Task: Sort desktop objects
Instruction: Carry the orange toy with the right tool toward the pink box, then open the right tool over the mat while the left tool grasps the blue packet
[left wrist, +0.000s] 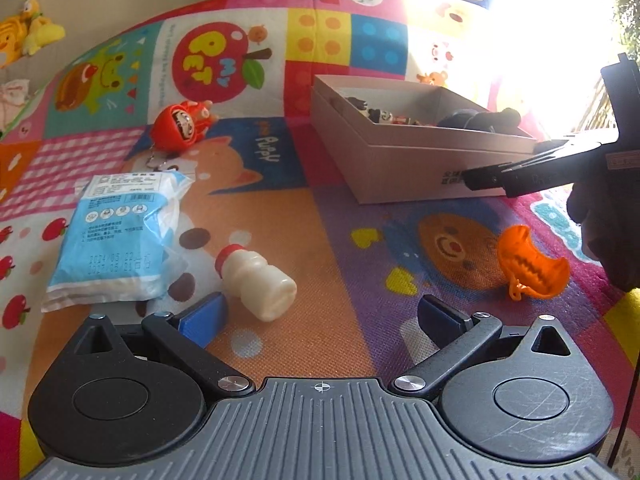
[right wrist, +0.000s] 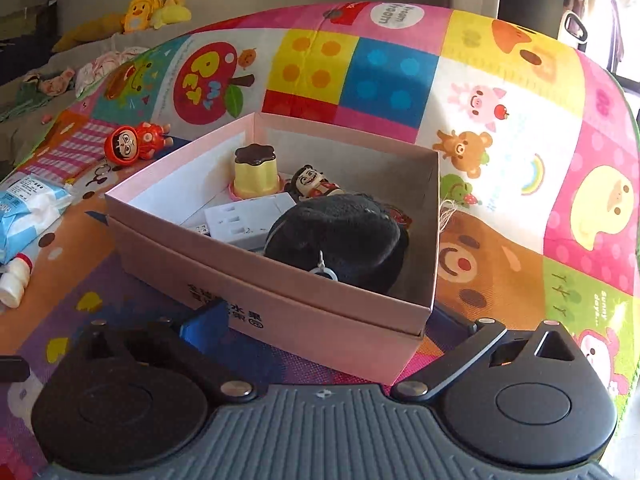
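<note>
The bottle (left wrist: 256, 280) lies on its side on the mat (left wrist: 320, 220), just ahead of the left hand-held gripper (left wrist: 320, 316) and beside its left finger, long axis slanting from red cap at upper left to base at lower right. That gripper stands wide open and empty, and is much the nearer one. The right hand-held gripper (right wrist: 324, 320), also wide open and empty, faces the pink box (right wrist: 280, 304), whose near corner sits between its fingers. An orange toy (left wrist: 532, 264) lies to the right. Print reads "MY PET" and "Puppy"; the box carries Chinese characters.
</note>
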`<state>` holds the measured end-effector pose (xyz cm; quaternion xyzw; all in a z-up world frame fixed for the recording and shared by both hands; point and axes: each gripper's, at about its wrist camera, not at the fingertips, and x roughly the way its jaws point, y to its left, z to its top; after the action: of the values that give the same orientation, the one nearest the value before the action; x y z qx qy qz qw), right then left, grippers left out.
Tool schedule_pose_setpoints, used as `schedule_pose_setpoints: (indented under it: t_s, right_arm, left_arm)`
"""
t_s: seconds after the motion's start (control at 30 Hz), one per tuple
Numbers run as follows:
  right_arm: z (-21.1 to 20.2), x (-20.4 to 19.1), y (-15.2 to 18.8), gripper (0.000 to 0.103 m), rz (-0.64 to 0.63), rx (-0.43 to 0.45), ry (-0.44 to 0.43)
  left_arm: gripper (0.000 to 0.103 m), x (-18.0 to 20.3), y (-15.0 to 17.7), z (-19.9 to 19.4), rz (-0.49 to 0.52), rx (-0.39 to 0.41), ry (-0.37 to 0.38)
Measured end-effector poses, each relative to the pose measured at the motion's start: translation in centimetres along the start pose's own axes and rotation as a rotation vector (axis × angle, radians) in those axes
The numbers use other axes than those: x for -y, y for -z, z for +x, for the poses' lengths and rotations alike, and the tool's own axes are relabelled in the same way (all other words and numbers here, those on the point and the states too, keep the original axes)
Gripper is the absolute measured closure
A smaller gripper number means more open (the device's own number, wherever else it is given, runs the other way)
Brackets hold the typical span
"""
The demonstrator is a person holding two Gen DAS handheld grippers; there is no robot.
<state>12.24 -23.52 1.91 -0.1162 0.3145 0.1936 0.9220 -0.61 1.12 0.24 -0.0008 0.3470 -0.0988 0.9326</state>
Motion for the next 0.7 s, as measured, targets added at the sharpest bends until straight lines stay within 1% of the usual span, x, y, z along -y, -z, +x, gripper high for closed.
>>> schedule_pose_setpoints:
  t_s: [0.17,0.3,0.37,0.4,0.43,0.47,0.5,0.53,0.57,0.6,0.63,0.67,0.7]
  right_arm:
    - [-0.3,-1.2,-0.2,0.0,0.027,0.018,-0.071]
    - [-2.3,-1.9,0.9,0.0,0.041,0.023,-0.088]
    - [-3.9,-2.1,1.9,0.0,0.058,0.017,-0.091]
    - [-5.0,-2.3,2.8,0.0,0.053,0.016,-0.087]
    - [-5.7,-2.6,3.4,0.0,0.043,0.017,-0.084]
    - [-6.6,-2.9,4.2,0.0,0.029,0.016,-0.084]
    - [-7.2,-3.2,4.8,0.0,0.02,0.013,-0.089]
    - [-7.8,-3.6,5.5,0.0,0.009,0.008,-0.096]
    - [-8.1,-4.0,6.1,0.0,-0.003,0.001,-0.101]
    - [-8.2,-4.4,6.4,0.0,-0.012,-0.004,-0.101]
    - [-8.2,-4.9,6.8,0.0,-0.017,-0.014,-0.101]
    - [-8.1,-5.3,7.1,0.0,-0.015,-0.025,-0.108]
    - [-8.0,-5.7,7.4,0.0,-0.01,-0.042,-0.122]
  left_arm:
    - [0.0,0.0,0.0,0.0,0.001,-0.001,0.002]
    - [0.0,0.0,0.0,-0.5,0.001,0.017,0.006]
    - [0.0,-0.1,-0.2,-1.8,0.001,0.062,0.027]
    - [0.0,-0.2,-0.5,-2.6,-0.001,0.097,0.028]
    - [0.0,-0.4,-0.8,-3.4,-0.002,0.138,0.013]
    - [0.0,-0.9,-1.4,-4.3,-0.002,0.187,-0.034]
    - [0.0,-1.3,-1.9,-4.8,-0.002,0.217,-0.095]
    - [0.0,-2.0,-2.3,-4.8,-0.003,0.23,-0.162]
    - [0.0,-2.8,-2.7,-4.5,-0.011,0.223,-0.23]
    - [0.0,-3.8,-3.1,-3.9,-0.03,0.197,-0.29]
    - [0.0,-4.9,-3.3,-3.2,-0.058,0.168,-0.329]
    - [0.0,-6.0,-3.5,-2.6,-0.085,0.143,-0.34]
    - [0.0,-7.0,-3.5,-1.9,-0.112,0.117,-0.334]
